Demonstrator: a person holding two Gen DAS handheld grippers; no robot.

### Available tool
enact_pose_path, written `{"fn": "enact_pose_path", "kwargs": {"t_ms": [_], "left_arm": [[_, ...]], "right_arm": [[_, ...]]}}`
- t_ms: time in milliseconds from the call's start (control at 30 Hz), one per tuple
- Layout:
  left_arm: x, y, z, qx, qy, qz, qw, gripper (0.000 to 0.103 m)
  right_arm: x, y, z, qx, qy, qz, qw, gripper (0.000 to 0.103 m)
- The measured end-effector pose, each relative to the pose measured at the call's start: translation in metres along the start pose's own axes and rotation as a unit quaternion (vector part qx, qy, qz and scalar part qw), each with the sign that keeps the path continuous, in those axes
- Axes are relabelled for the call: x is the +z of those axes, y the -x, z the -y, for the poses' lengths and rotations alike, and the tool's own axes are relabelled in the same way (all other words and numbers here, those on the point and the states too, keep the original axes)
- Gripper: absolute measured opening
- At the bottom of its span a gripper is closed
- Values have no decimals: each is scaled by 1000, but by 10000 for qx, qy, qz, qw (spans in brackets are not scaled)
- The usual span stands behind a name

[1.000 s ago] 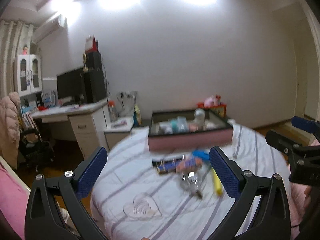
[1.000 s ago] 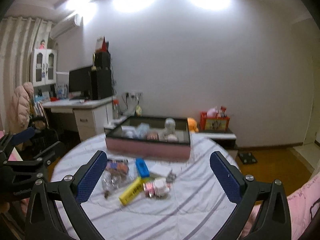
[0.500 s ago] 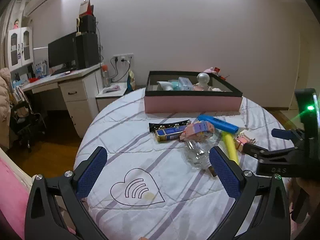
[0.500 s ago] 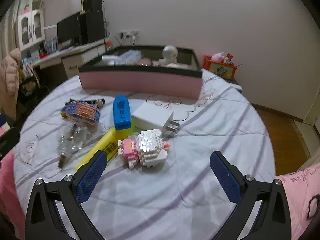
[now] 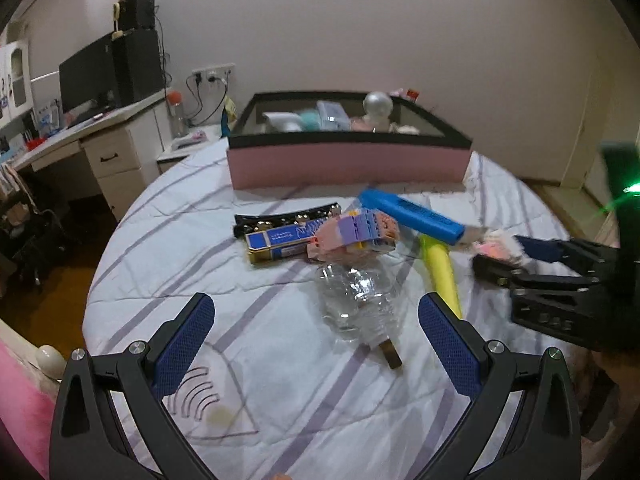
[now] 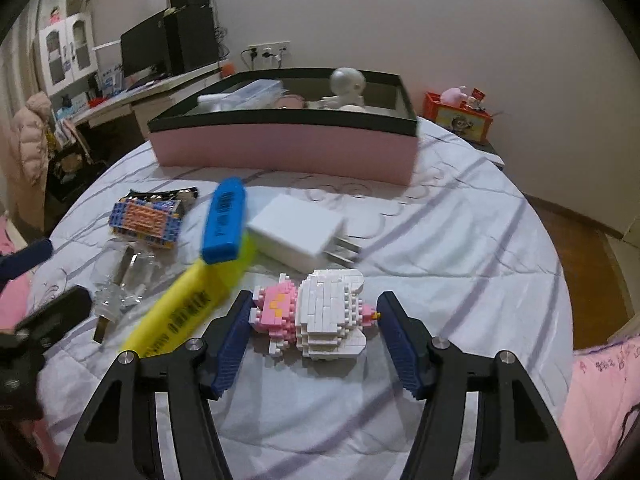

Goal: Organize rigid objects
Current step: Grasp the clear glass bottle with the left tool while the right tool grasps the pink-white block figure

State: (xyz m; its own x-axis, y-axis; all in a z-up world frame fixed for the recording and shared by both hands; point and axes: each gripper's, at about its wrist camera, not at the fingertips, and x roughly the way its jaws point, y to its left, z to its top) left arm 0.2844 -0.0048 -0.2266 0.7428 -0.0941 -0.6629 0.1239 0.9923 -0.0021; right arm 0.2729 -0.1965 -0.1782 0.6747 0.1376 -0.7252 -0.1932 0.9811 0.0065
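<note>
Right wrist view looks down along the right tongs [image 6: 314,322], tilted toward a round counter [image 6: 460,248] under a striped white cloth. Their jaws are closing on a pink-and-white brick figure [image 6: 320,314] lying on its side between the blue pads; the pads stand just beside its ends, and whether they press yet I cannot tell. The left tongs [image 5: 316,332] hang released, jaws wide, above a crumpled clear plastic piece [image 5: 356,300], touching nothing.

Largest on the counter, a pink box [image 6: 288,150] with a black rim sits at the far side, holding a silver-headed figure [image 6: 346,88] and other small items. Nearer, a yellow marker [image 6: 188,304] lies slantwise just left of the brick figure, its far end under a blue case [image 6: 224,220]. A white charger [image 6: 296,232], prongs toward the figure, lies just behind it. Farther left are an orange-and-blue brick block [image 6: 146,220], a black strip [image 5: 288,216] and a blue-and-gold tin [image 5: 276,242].
</note>
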Motion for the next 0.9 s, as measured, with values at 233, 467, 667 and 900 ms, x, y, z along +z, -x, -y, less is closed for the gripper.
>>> {"fn": "enact_pose_path", "kwargs": {"t_ms": [233, 467, 667, 900], "left_arm": [[15, -33, 7, 245, 74, -491, 9985, 103], [10, -39, 6, 118, -19, -649, 9978, 66], [0, -22, -8, -69, -141, -652, 9978, 53], [-11, -12, -36, -7, 17, -678, 9977, 54]], "right_arm": [[-3, -1, 9, 173, -118, 51, 9998, 64], [-2, -2, 10, 228, -160, 48, 9996, 64], [-4, 2, 4, 140, -72, 5, 9999, 64], [-12, 10, -2, 213, -98, 15, 9997, 64]]}}
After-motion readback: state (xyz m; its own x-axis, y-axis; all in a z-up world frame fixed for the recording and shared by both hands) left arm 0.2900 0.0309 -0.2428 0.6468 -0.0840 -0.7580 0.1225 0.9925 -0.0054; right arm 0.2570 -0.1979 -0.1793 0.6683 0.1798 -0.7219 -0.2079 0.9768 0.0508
